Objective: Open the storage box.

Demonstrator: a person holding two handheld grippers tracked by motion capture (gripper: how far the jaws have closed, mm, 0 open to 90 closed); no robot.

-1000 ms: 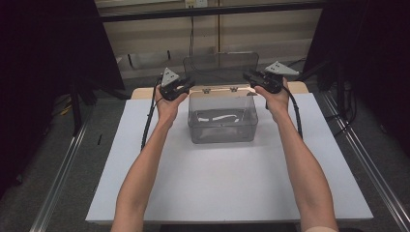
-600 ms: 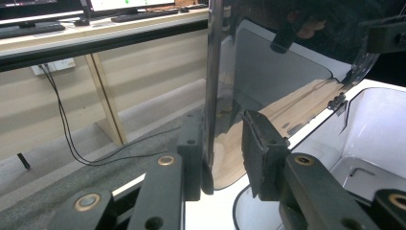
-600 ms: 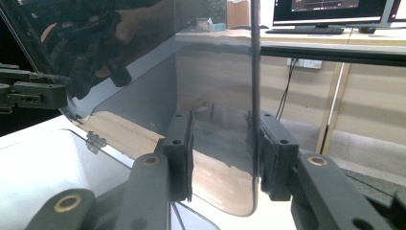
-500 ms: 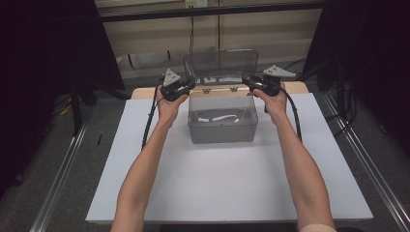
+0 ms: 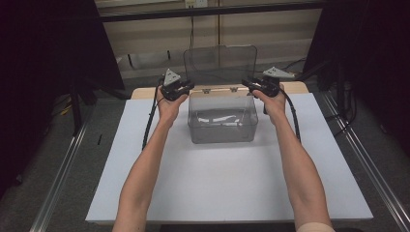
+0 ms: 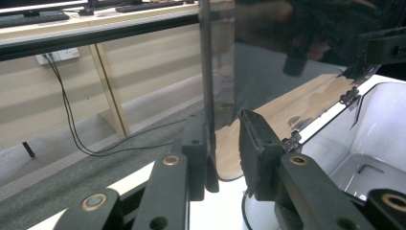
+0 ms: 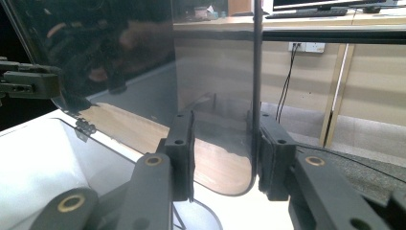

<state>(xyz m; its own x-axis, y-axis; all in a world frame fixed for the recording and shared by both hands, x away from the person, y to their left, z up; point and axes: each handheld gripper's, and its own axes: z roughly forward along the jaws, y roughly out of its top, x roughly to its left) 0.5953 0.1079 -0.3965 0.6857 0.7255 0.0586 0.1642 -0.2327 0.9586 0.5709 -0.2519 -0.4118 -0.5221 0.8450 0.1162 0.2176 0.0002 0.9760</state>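
Box: a clear plastic box (image 5: 222, 118) sits on the far middle of the white table top (image 5: 227, 183), between the person's two hands.
Lid: the clear lid (image 5: 220, 63) stands upright at the back of the box, joined to its far rim by small hinges (image 5: 220, 89); its bottom corners are rounded.
Inside the box: something pale and thin lies on the floor of the box (image 5: 220, 117); too blurred to name.
Left gripper: the left gripper (image 5: 178, 89) is held at the back left corner of the box. In the left gripper view its jaws stand apart with the lid's left edge (image 6: 207, 86) in the gap, close against the left-hand jaw, while the other jaw stands off the panel; whether the near jaw actually touches it, I cannot tell.
Right gripper: the right gripper (image 5: 257, 87) is at the back right corner. In the right gripper view the jaws are spread with the lid's edge (image 7: 257, 86) between them, near the right-hand jaw and well off the other; not clamped.
Arms: both bare forearms reach forward from the bottom of the high view, one on each side of the box.
Cables: a black cable (image 5: 150, 121) hangs from the left gripper, another (image 5: 294, 118) from the right one.
Surroundings: grey floor (image 5: 58, 159) around the table, a wooden bench (image 6: 95, 52) behind it.
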